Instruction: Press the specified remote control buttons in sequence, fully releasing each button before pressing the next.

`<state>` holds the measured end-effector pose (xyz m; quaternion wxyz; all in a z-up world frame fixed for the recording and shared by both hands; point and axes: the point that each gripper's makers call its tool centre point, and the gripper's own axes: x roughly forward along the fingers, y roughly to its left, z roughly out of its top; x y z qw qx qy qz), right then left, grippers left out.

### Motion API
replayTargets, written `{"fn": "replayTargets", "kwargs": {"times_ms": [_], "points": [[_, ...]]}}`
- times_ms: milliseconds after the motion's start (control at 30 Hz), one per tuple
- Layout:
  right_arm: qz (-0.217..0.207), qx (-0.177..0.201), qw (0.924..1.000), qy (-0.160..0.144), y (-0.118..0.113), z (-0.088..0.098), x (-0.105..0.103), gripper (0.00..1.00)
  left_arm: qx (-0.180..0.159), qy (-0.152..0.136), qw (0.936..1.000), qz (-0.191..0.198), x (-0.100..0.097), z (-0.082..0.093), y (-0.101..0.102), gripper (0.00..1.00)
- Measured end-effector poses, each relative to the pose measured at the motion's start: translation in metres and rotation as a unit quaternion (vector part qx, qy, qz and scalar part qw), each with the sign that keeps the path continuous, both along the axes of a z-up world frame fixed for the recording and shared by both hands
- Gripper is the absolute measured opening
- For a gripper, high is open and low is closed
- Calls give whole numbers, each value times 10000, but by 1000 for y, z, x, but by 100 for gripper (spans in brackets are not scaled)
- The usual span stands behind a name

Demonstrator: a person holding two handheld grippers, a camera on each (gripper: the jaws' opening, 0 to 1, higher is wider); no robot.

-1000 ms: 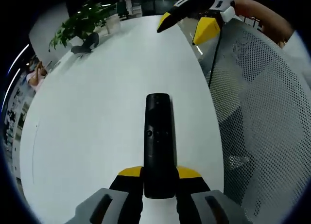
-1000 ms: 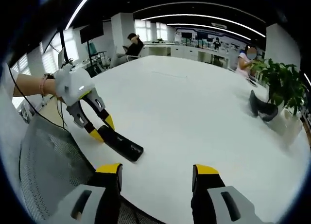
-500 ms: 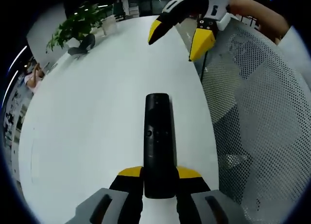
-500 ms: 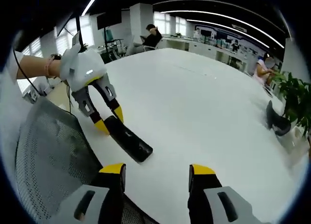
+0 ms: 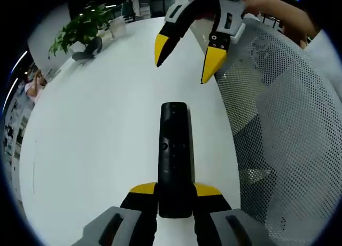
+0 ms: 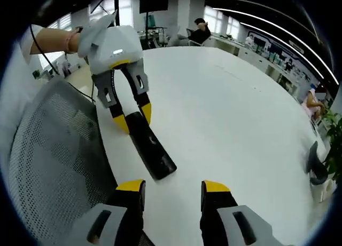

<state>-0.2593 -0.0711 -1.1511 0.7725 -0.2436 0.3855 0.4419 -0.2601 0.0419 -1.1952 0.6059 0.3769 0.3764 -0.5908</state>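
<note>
The left gripper (image 5: 175, 195) has its 2 yellow-tipped jaws closed tight on the near end of the black remote control (image 5: 175, 155); the remote sticks straight out from the jaws and lies low over the big white table (image 5: 96, 128), near the table's edge (you can see a small round button and some more buttons on its top); in the right gripper view the left gripper (image 6: 133, 117) comes in from the upper left, and the remote control (image 6: 150, 146) slants down from it toward the bottom of the view.

The right gripper (image 6: 171, 188) has its 2 jaws apart with nothing between them; it hangs above the table (image 6: 230, 123), just past the free end of the remote and not touching it; in the left gripper view the right gripper (image 5: 184, 56) points down from the top with its yellow tips spread.

A grey mesh chair back (image 5: 283, 134) stands beside the table edge; a green plant (image 5: 80, 30) sits at the far side of the table.
</note>
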Motion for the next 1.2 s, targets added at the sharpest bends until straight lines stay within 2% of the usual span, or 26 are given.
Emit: {"fn": "replayTargets", "kwargs": {"times_ms": [267,433,667,833,1000,1200], "points": [[416,-144,9990,78,6,-5,7,29,-77,46,9999,73,0,0,0,23],[548,-268,9980,169,5,-9,6,21,29,17,9999,124,0,0,0,23],[792,-279,9961,280,15,-14,1,12,163,8,9998,126,0,0,0,23],[1072,-398,9929,340,23,-19,-2,9,194,20,9997,158,0,0,0,23],[1307,-540,9895,293,27,-21,-1,0,223,28,9996,169,0,-1,0,23],[1377,-628,9879,326,28,-26,0,0,201,29,9996,172,0,-1,0,23]]}}
